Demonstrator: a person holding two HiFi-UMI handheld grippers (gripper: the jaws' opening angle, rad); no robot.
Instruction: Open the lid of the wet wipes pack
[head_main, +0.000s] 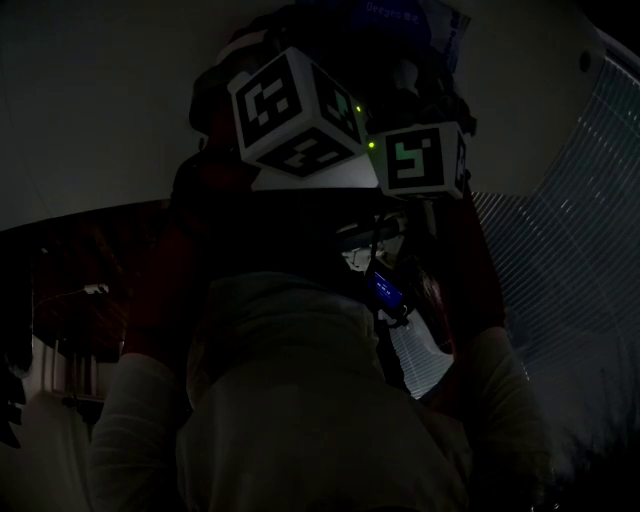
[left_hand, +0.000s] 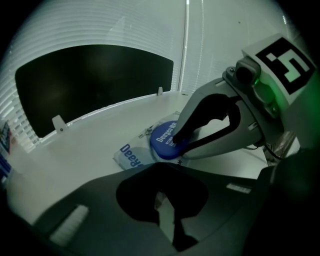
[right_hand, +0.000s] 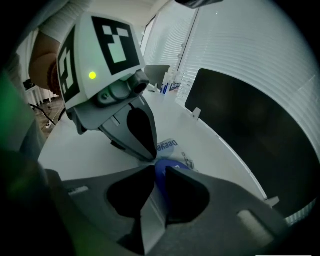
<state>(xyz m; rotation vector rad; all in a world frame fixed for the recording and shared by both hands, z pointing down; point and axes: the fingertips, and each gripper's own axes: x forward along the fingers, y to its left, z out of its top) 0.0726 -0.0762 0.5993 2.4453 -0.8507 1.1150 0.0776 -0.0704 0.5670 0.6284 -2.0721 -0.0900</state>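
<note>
the wipes pack (left_hand: 131, 155) lies flat on the white table (left_hand: 90, 145), the left gripper (right_hand: 149, 158) is clamped on its near edge, and the right gripper (left_hand: 178, 146) has its jaws squeezed onto the blue lid (left_hand: 164, 140), which looks closed.

Very dim underexposed head view, brighter gripper views, fisheye bending, dark vignetted corners, blurred foreground.

Round blue plastic lid (left_hand: 164, 139): smooth, with a faint sheen. White film wet wipes pack (left_hand: 131, 156): thin, glossy, crinkled at the seam. White bench (left_hand: 85, 145): smooth, matt. Black panel (left_hand: 90, 80) on the bench's far edge: flat, matt. Right gripper (left_hand: 178, 149) and left gripper (right_hand: 149, 158): grey moulded plastic, matt.
</note>
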